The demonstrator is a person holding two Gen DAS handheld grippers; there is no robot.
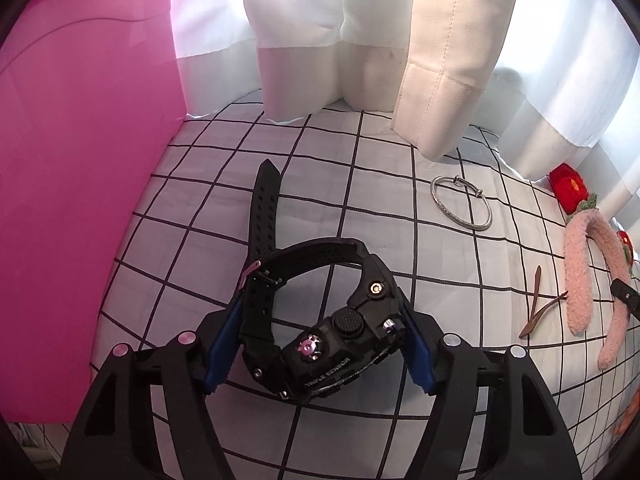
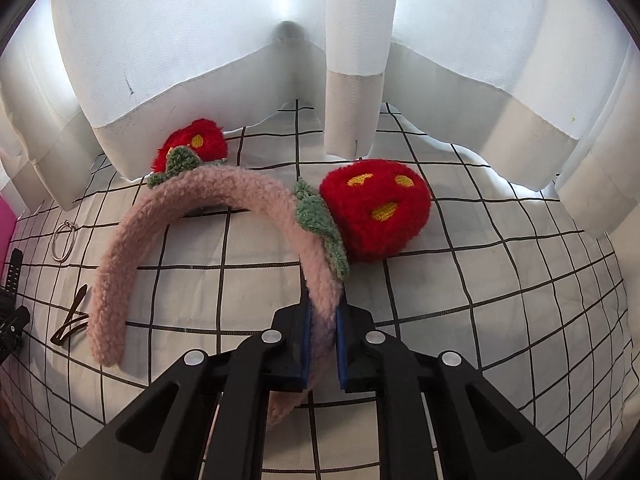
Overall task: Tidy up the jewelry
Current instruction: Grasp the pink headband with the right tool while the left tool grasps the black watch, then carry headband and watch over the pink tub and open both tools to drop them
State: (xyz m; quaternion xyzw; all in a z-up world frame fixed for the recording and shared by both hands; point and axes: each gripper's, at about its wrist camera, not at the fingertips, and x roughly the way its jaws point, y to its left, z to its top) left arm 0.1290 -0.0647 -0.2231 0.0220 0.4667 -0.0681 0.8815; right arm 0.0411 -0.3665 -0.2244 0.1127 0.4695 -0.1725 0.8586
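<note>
My left gripper is shut on a black watch, its blue pads pressing the case from both sides; the strap trails forward over the checked cloth. My right gripper is shut on the right leg of a fluffy pink headband with two red strawberry puffs. The headband also shows at the right of the left wrist view. A silver bangle lies beyond the watch, seen small in the right wrist view.
A pink box wall stands at the left. White curtains hang along the back edge of the checked cloth. A brown hair clip lies between the watch and headband, also in the right wrist view.
</note>
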